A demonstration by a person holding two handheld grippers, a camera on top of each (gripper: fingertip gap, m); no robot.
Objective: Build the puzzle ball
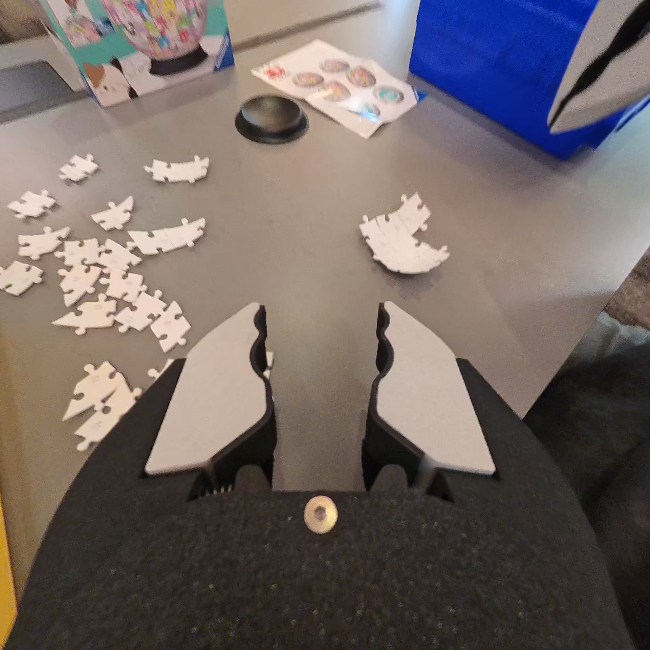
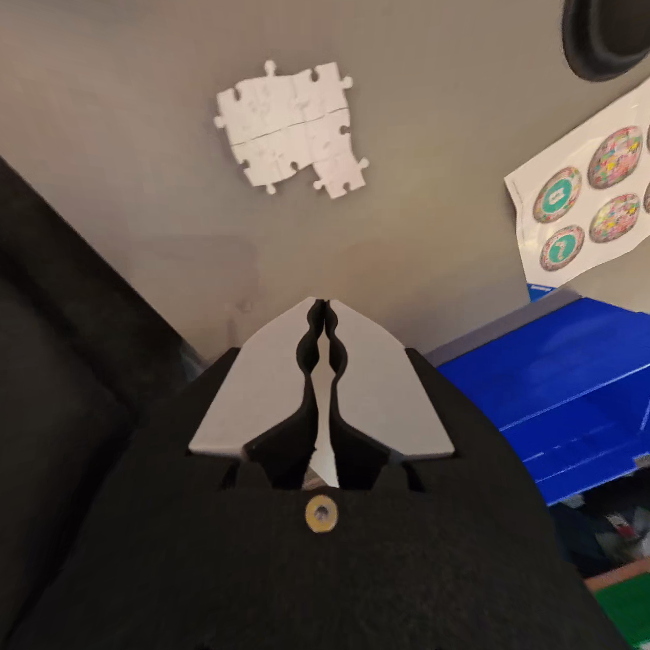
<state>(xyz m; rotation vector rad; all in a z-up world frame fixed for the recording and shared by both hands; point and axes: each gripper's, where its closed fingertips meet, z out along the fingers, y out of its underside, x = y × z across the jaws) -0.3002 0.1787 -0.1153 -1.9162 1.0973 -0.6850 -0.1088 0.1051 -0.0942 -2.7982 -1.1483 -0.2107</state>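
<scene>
Early assembly: a small curved joined patch (image 1: 402, 239) lies white side up on the grey table (image 1: 299, 211), loose pieces (image 1: 105, 274) scattered well to its left and the black stand (image 1: 271, 119) beyond it. Left gripper (image 1: 320, 316) hovers near the patch, jaws spread and empty. Right gripper (image 2: 324, 303) is closed, tips touching; whether it pinches a piece I cannot tell, so the next move, likely fetching a matching loose piece, falls to the left.

Light: soft, even indoor light, fairly bright.
Glare: sheen on instruction sheet (image 1: 337, 88) toward 12 o'clock.
Blur: right wrist view smeared; puzzle box (image 1: 140, 42) at 11 o'clock soft.
Distortion: wide-angle bending at edges.
</scene>
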